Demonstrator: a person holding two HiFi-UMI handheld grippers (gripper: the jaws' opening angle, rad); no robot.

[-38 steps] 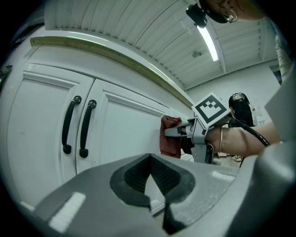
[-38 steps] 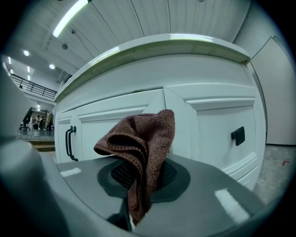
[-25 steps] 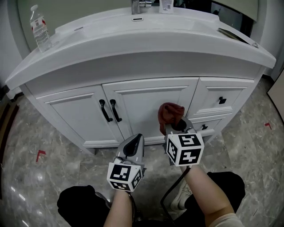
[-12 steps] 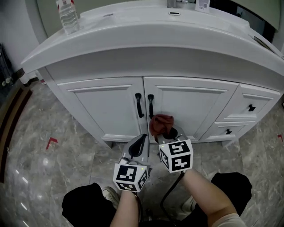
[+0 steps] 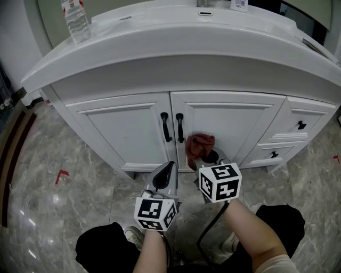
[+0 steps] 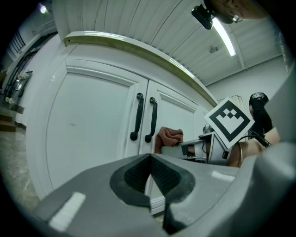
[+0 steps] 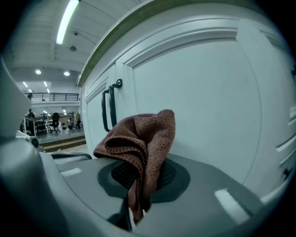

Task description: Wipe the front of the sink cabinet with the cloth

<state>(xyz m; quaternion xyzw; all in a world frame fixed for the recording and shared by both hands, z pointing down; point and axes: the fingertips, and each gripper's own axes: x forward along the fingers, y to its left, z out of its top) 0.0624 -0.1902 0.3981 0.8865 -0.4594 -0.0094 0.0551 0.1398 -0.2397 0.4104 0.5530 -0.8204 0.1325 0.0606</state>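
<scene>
The white sink cabinet (image 5: 133,122) has two doors with black handles (image 5: 172,127) and drawers at the right. A reddish-brown cloth (image 5: 199,145) is bunched against the lower part of the right door (image 5: 224,120). My right gripper (image 5: 206,157) is shut on the cloth (image 7: 141,139), which sticks up between the jaws close to the door panel (image 7: 203,102). My left gripper (image 5: 164,173) is shut on nothing and hangs to the left, a little back from the doors (image 6: 92,120). Past it, the cloth (image 6: 169,137) and the right gripper's marker cube (image 6: 229,120) show.
A plastic water bottle (image 5: 76,20) stands on the countertop's left end, and the tap (image 5: 205,4) is at the back middle. Two black drawer knobs (image 5: 301,126) are at the right. Grey marble floor (image 5: 64,213) with a red mark (image 5: 61,176) surrounds the person's knees (image 5: 104,248).
The cloth and right gripper have shifted slightly right and up along the right door since half a second ago. A second ago they were farther right, near the drawers. The left gripper stays shut.
</scene>
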